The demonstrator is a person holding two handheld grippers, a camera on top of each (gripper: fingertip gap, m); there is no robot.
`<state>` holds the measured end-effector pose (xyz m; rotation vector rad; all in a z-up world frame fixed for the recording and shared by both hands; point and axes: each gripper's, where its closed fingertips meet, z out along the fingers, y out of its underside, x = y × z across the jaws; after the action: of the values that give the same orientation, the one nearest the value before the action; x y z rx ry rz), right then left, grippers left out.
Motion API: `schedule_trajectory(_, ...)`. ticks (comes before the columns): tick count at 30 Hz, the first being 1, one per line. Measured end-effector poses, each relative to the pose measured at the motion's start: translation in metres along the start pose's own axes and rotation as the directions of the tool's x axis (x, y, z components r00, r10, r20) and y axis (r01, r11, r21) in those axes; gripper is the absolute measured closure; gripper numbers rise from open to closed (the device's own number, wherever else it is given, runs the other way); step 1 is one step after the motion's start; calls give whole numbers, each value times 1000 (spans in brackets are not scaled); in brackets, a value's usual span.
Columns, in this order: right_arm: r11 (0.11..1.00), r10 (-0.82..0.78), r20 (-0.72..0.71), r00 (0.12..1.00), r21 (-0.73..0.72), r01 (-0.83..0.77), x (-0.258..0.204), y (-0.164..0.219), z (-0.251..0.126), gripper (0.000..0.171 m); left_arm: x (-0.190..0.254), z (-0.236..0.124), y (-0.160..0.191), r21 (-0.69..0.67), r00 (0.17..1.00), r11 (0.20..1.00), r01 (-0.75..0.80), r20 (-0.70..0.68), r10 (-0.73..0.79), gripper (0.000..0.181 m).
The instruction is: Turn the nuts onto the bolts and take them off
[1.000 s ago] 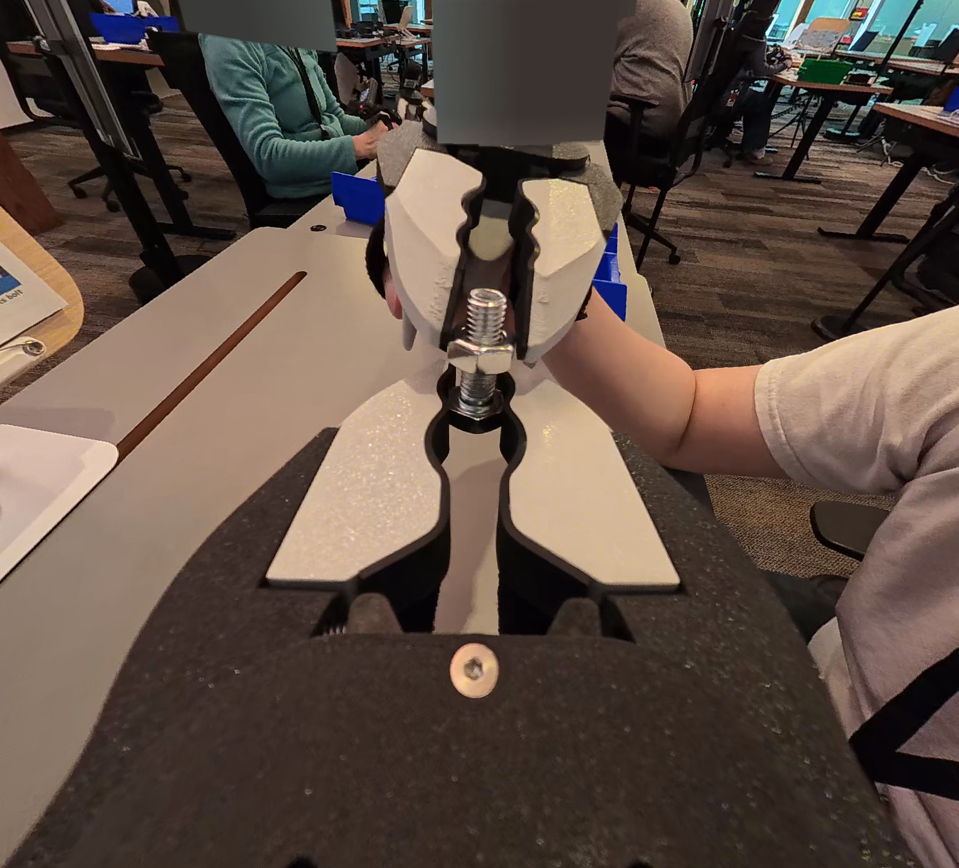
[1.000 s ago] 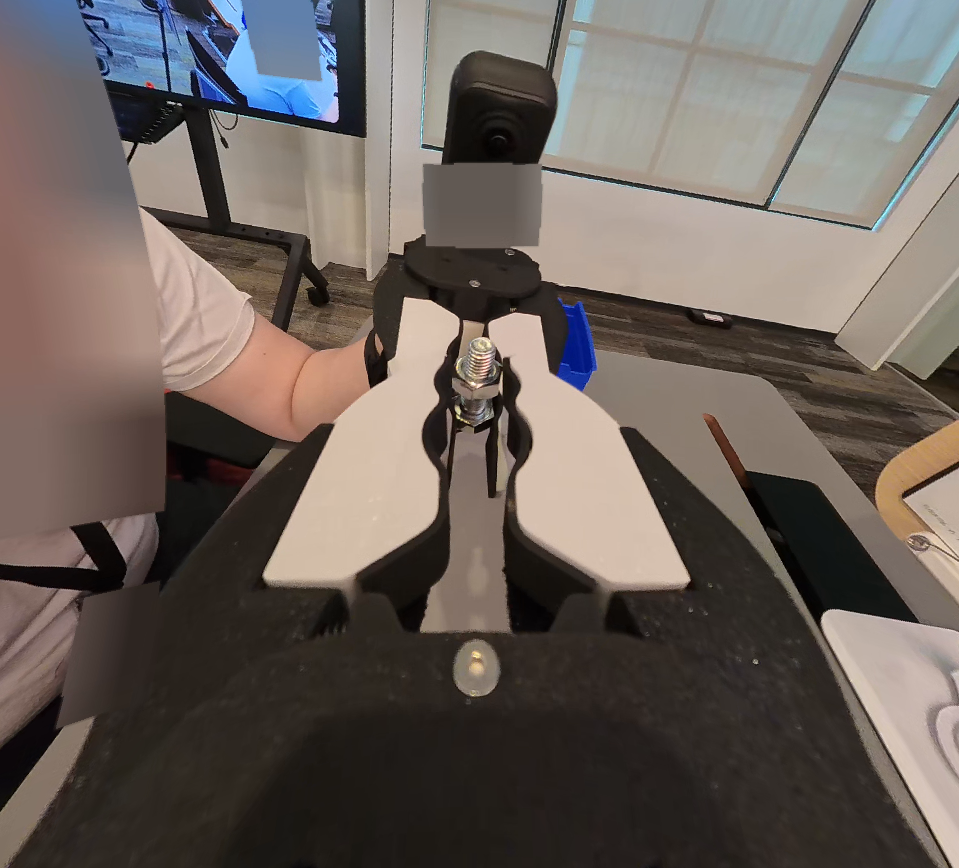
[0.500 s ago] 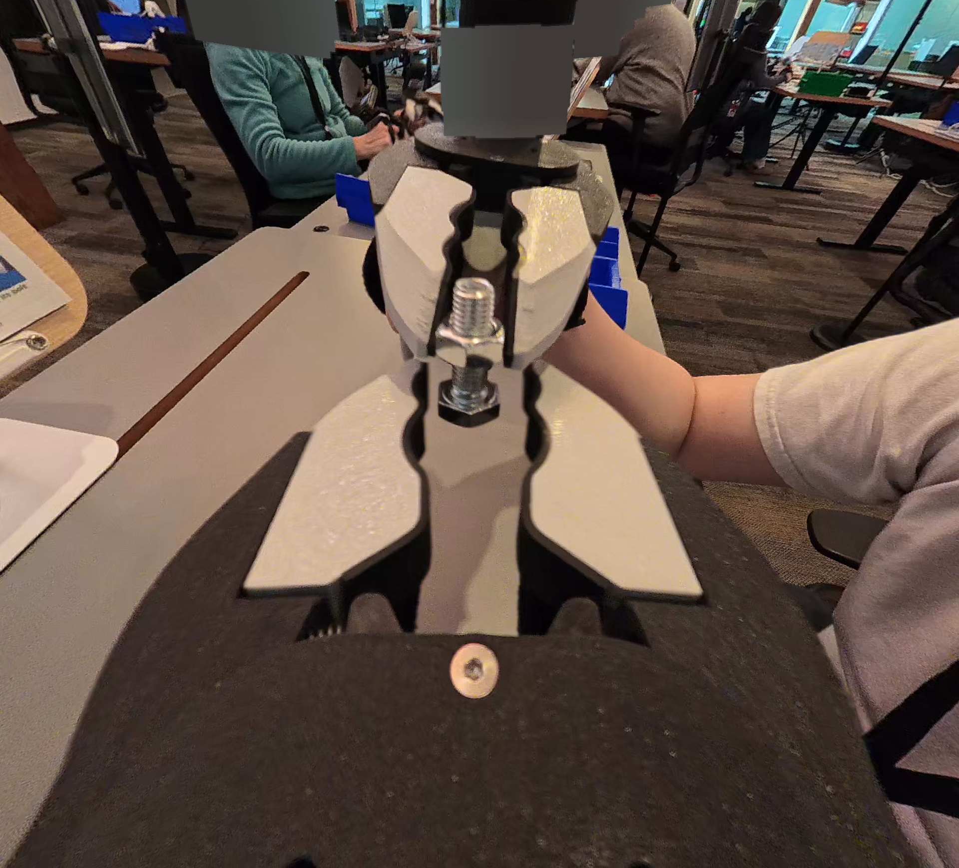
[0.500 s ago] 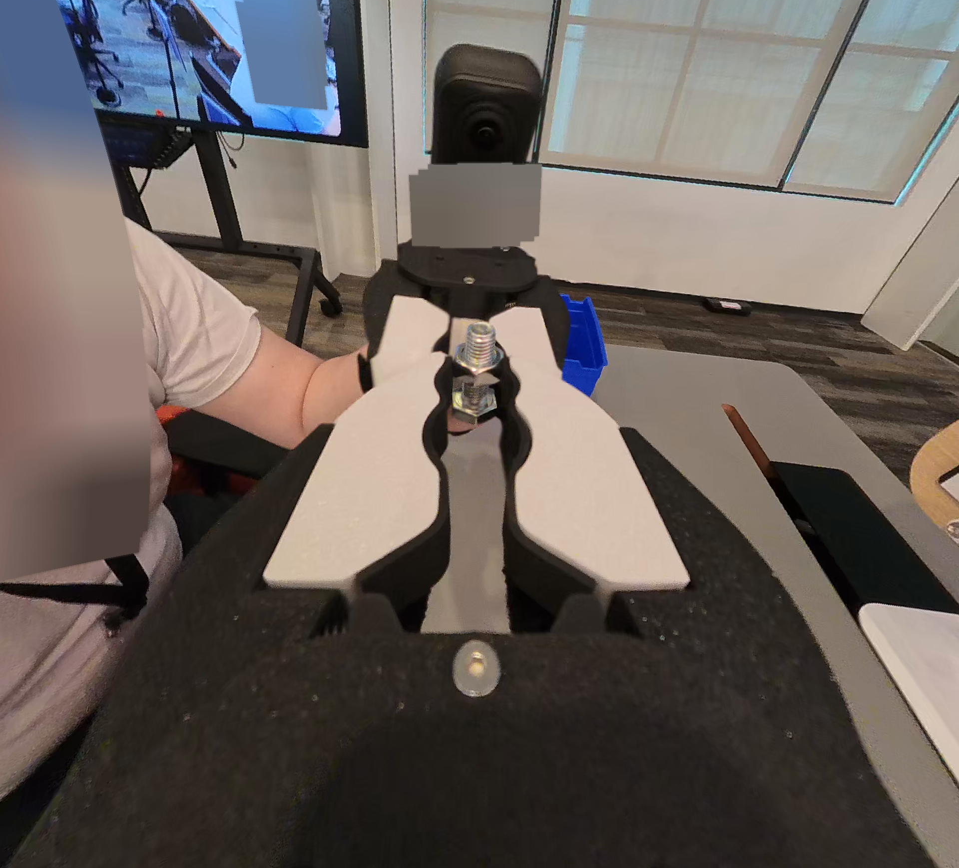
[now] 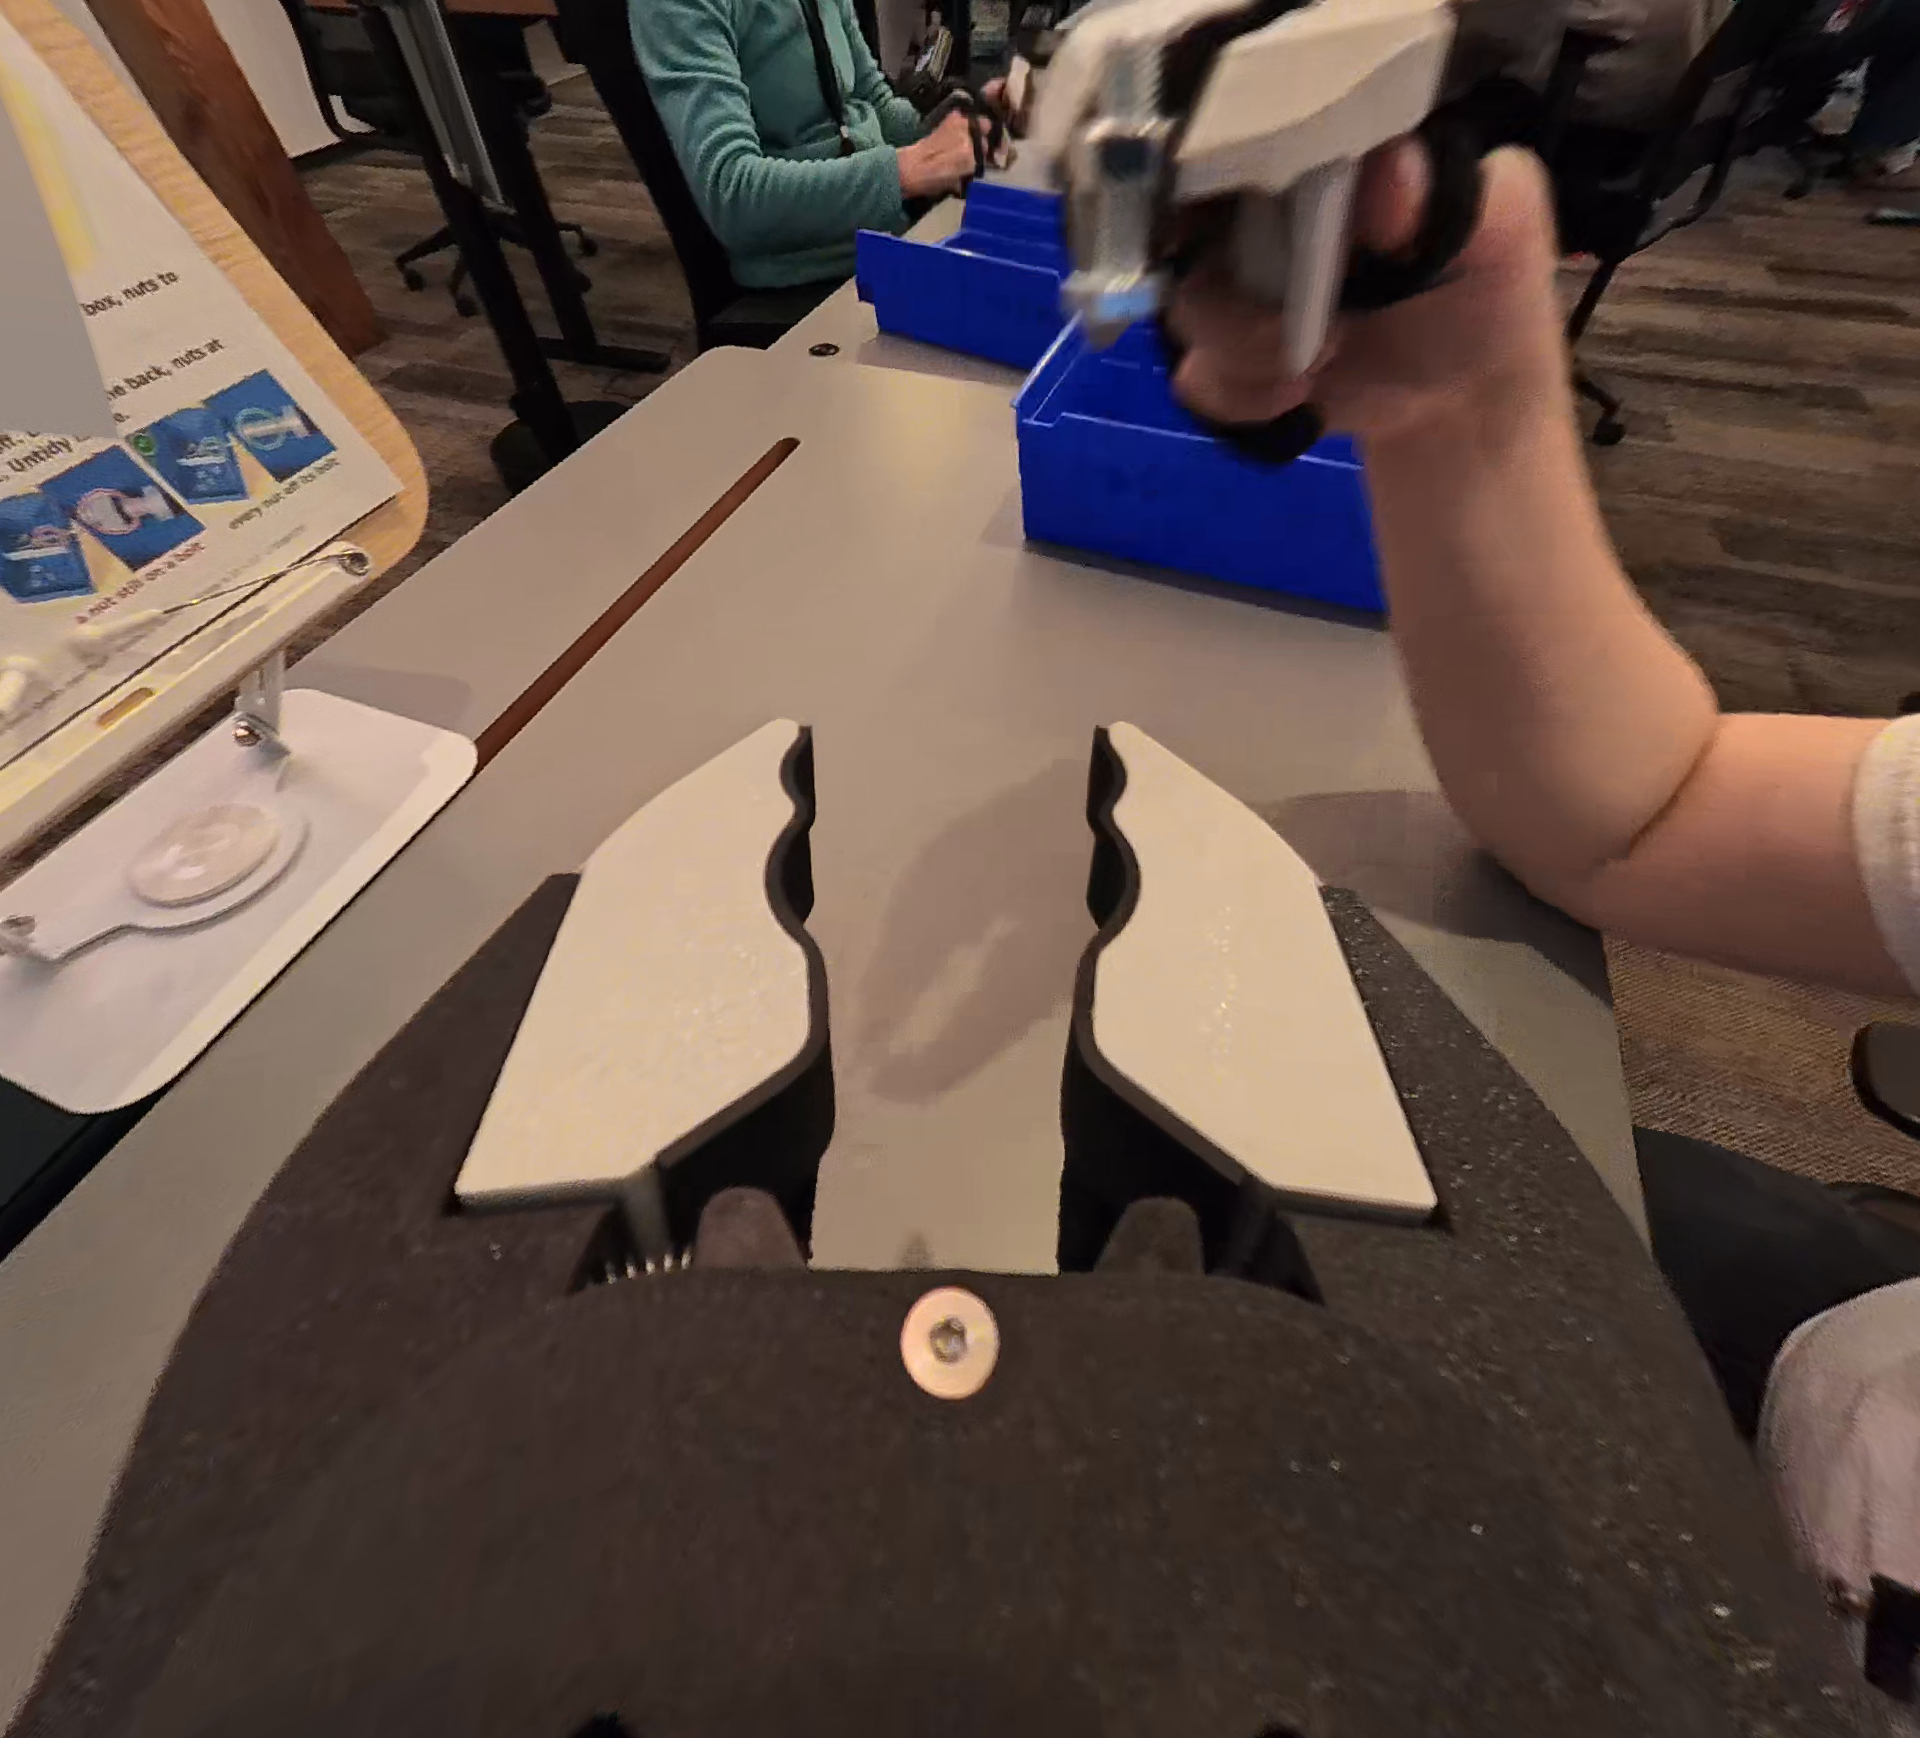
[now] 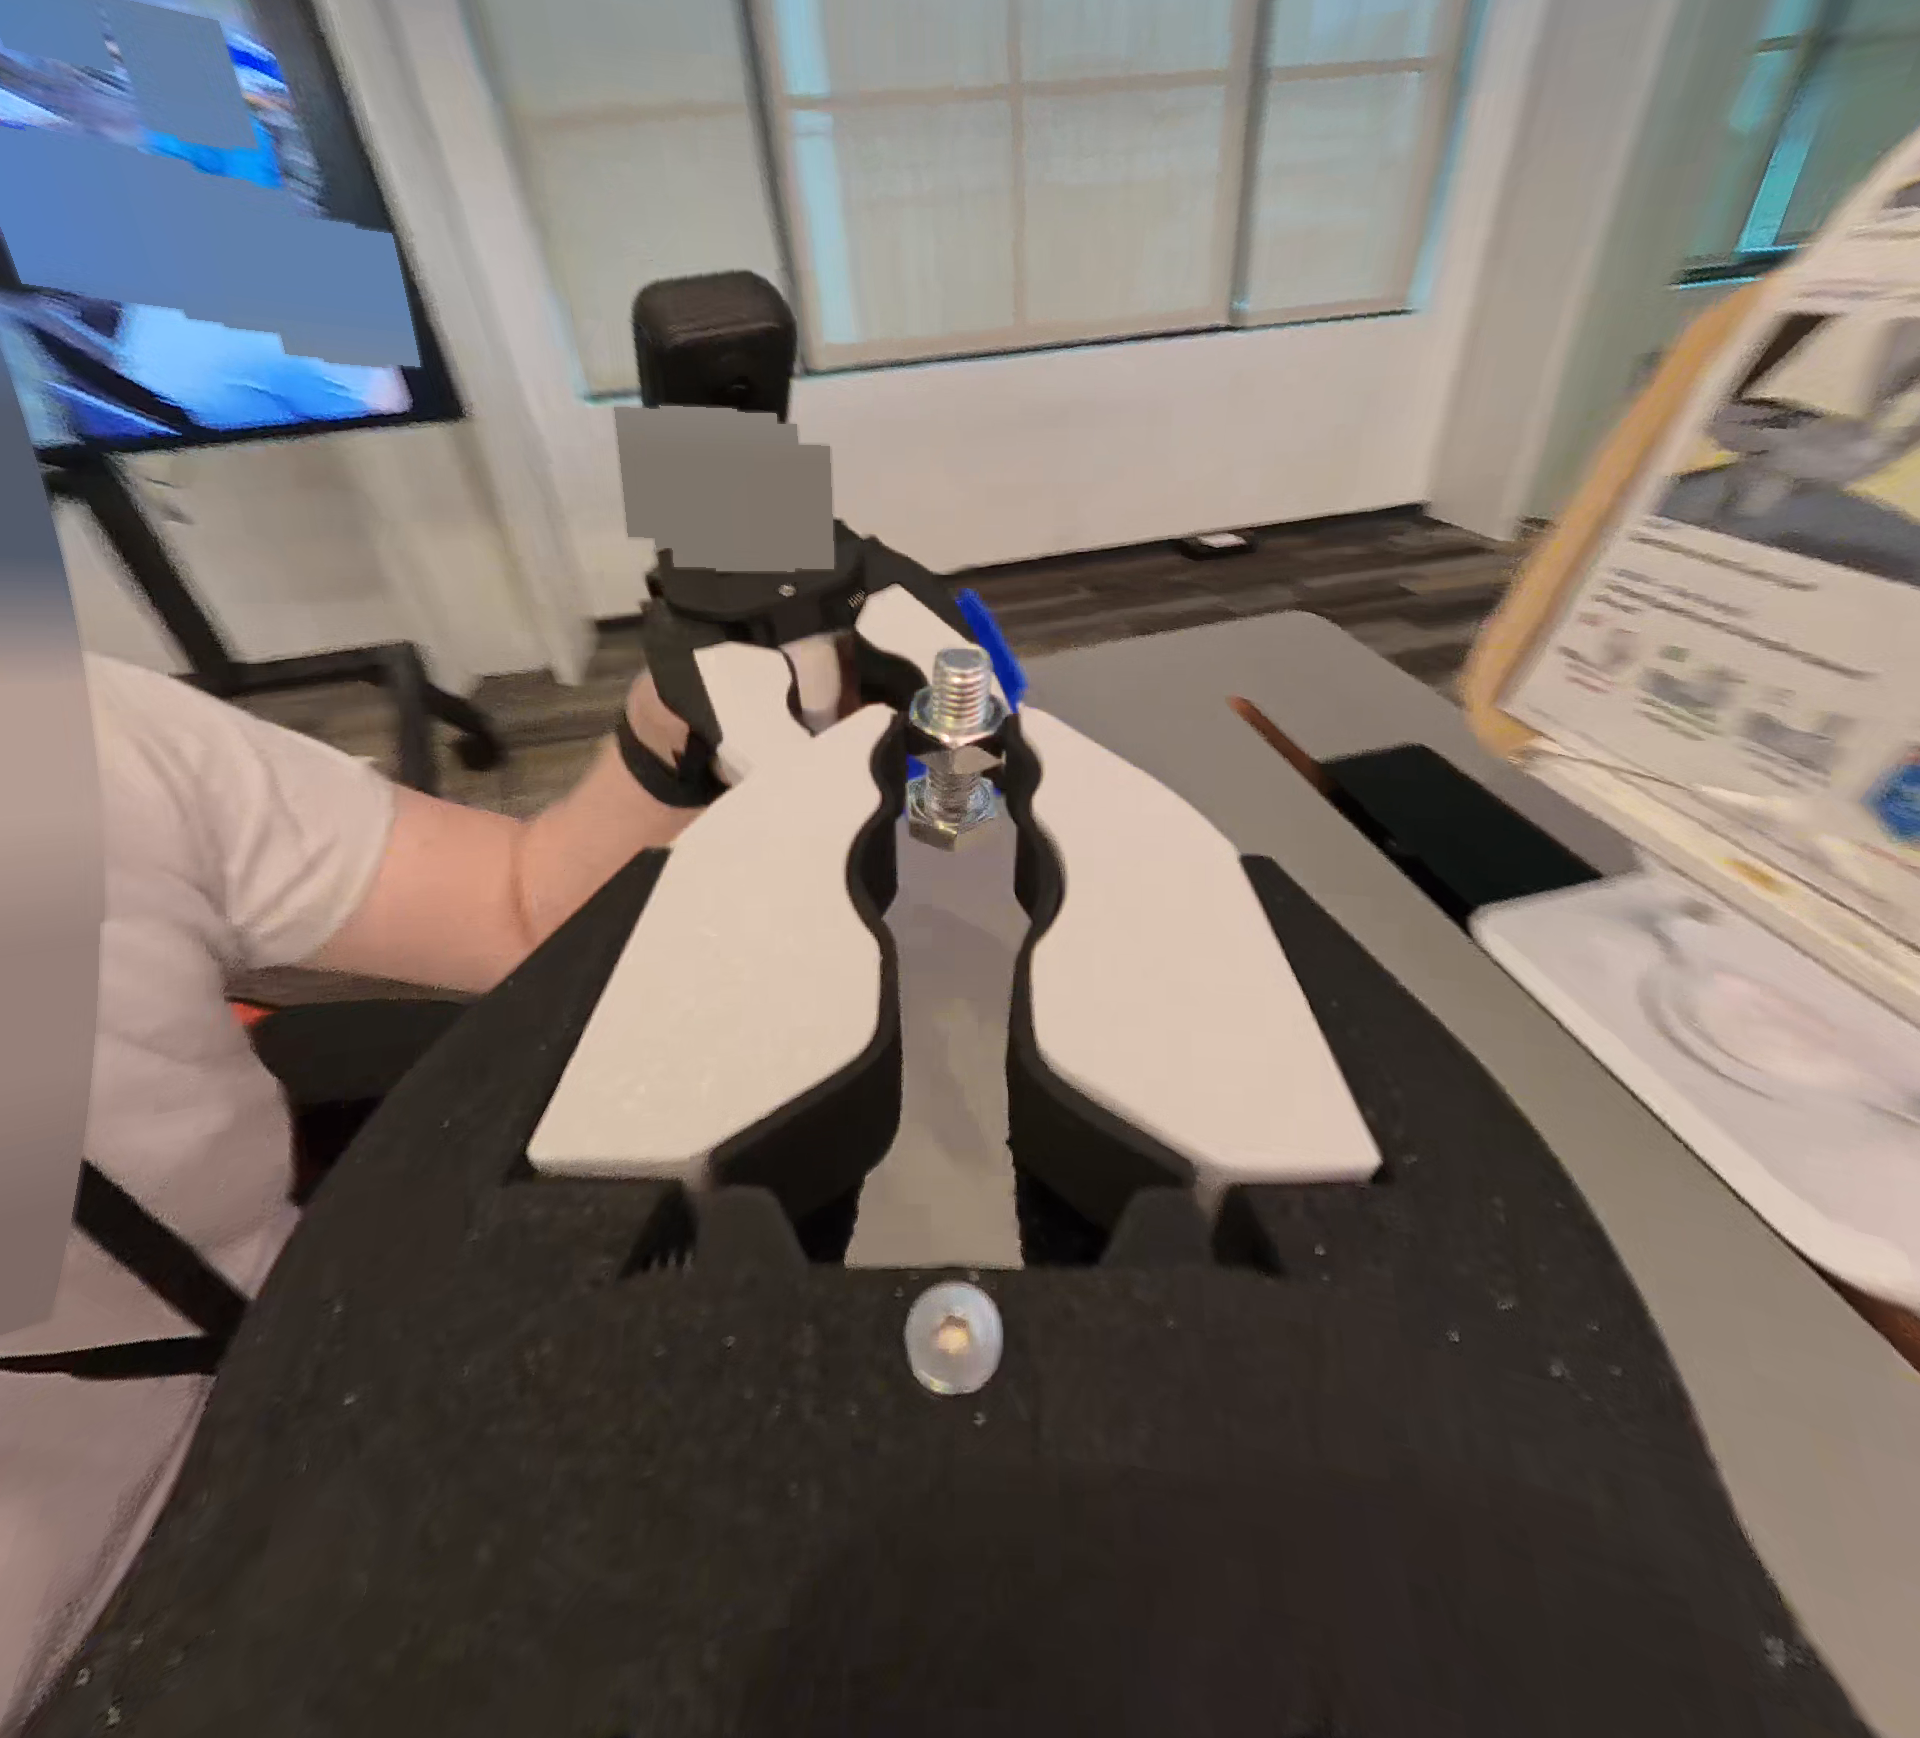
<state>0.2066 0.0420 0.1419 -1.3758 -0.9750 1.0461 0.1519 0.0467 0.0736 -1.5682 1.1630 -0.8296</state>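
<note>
Left gripper [image 5: 948, 841] stands with its fingers spread wide and nothing between them, over the grey table [image 5: 914, 608] on the near side of the blue bin [image 5: 1195, 483]. Up and to the right of it, above the bin, the right gripper [image 6: 951, 758] is clamped on the nut [image 6: 951, 720], which sits partway along the threaded shank of the bolt [image 6: 953, 758]. The bolt head points back toward the right wrist camera; several threads show beyond the nut.

With the left claw free and the assembly carried over the bin, the step in hand looks either like a re-grip for another turn or a drop into the bin; which one cannot be told.

To do it well:
- For a re-grip, bring the left fingers squarely onto the flats of the bolt head, in line with the shank, before closing.
- Keep the right grip firm on the nut, as only that hold carries the bolt.
- For a drop, lower close above the bin, then release.
</note>
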Motion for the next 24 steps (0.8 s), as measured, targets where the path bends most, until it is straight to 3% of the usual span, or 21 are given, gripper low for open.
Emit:
schedule_trajectory(3,992,-63,-266,962,-121,32,5,-2,-70,154,5,-5,-6,21,1000,1000,-2,-16,2,134)
schedule_trajectory(6,949,-61,-569,820,-287,-129,34,18,-171,154,11,-4,-6,19,999,1000,-3,-38,4,135)
schedule_trajectory(9,806,-61,-787,614,-401,-435,59,73,-285,154,17,1,-3,-9,999,1000,-19,-39,18,135)
schedule_trajectory(12,607,-7,-868,496,-398,-688,69,140,-363,154,25,6,-2,-18,998,999,-27,-55,26,136)
schedule_trajectory(18,254,42,-930,366,-344,-904,87,251,-443,154,34,10,-3,-22,998,999,-28,-55,27,137)
schedule_trajectory(20,189,44,-932,359,-345,-919,91,270,-452,154,34,9,-2,-31,999,999,-37,-36,36,138)
schedule_trajectory(24,144,63,-934,351,-340,-929,102,286,-458,154,33,11,1,-50,999,998,-50,-19,49,138)
